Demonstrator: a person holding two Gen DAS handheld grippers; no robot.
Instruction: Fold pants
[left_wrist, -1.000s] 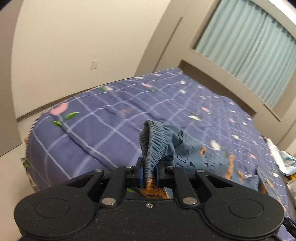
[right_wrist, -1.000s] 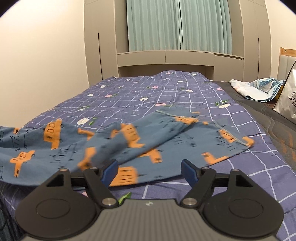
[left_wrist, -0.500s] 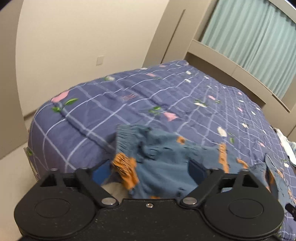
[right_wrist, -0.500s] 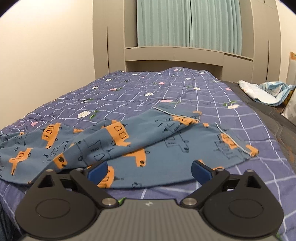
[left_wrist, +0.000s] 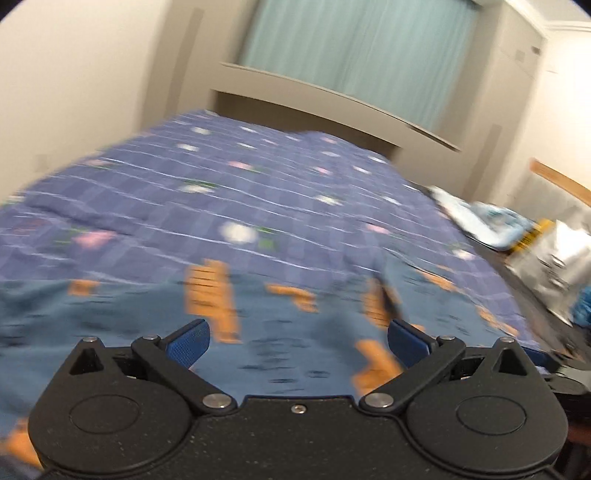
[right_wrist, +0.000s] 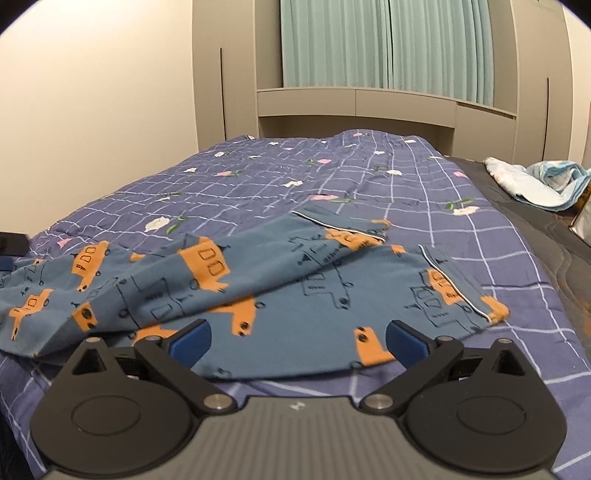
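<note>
Right wrist: soft, rumpled printed pants

A bed with a purple checked floral quilt carries blue truck-print pants at centre and crumpled pale cloth at two o'clock.

Both my wrist cameras sit low and close over the near end of the bed, looking along it toward the curtains; they share the pants and quilt, the left view tilted and blurred.
</note>
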